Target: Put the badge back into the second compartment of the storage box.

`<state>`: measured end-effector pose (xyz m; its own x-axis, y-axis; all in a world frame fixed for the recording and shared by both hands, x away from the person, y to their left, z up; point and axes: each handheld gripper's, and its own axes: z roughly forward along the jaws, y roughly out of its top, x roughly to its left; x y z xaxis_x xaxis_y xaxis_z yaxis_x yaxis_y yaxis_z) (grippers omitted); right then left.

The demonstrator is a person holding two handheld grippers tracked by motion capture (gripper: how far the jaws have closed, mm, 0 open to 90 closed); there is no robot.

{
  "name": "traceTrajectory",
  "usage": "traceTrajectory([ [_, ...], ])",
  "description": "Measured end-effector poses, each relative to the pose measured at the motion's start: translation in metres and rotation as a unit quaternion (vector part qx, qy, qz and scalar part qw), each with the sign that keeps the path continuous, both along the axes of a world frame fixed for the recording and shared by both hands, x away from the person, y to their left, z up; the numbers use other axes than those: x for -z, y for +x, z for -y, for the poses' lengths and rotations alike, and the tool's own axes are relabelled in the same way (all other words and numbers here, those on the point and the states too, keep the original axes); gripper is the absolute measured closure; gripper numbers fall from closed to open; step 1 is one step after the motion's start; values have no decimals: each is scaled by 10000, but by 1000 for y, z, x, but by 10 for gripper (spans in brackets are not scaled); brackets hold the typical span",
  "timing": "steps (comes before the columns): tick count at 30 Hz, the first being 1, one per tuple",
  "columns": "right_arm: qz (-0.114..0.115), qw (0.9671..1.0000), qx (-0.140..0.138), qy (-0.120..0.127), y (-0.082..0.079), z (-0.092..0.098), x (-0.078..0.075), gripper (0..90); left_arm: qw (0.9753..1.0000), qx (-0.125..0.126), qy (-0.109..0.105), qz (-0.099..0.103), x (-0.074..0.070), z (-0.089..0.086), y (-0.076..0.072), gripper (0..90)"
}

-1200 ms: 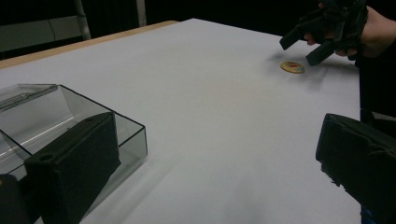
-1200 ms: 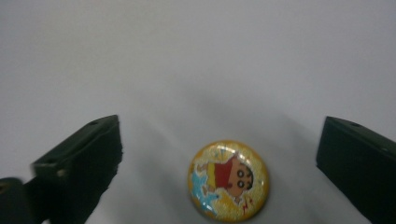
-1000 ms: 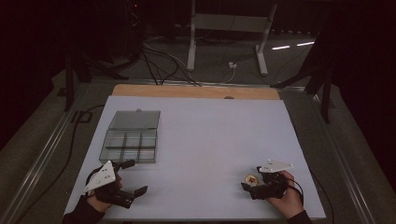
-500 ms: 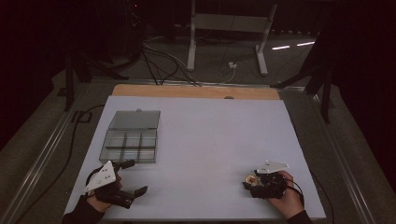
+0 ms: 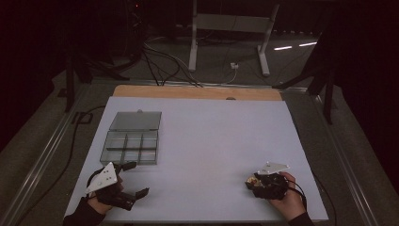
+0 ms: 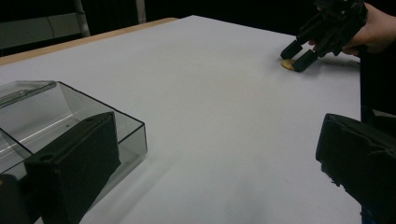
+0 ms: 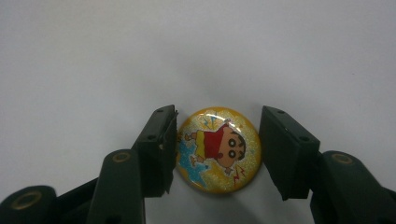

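Right gripper (image 7: 217,151) fingers straddle the badge (image 7: 218,149) on the counter (image 5: 207,141), not yet clenched; left gripper (image 5: 132,180) released, box (image 5: 131,139) unfilled.

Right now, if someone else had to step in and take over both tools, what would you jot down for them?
Right hand-held gripper: down at the white table, jaws either side of the round yellow cartoon badge; a narrow gap shows on one side, so not clamped yet.
Left hand-held gripper: open, holding nothing, just in front of the clear compartment box.
The box's lid is open.
Done: badge lined up between the jaws.
Left: close on it and lift; the box is probably its destination.
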<state>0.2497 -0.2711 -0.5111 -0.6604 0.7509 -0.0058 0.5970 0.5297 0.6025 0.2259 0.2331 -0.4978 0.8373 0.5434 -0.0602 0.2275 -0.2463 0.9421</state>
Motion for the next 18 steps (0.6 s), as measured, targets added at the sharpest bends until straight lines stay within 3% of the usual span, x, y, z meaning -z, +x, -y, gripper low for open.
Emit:
traceTrajectory([
  [18,33,9999,134,36,-1,-1,-1,477,10000,-6,15,-8,0,0,0,4],
])
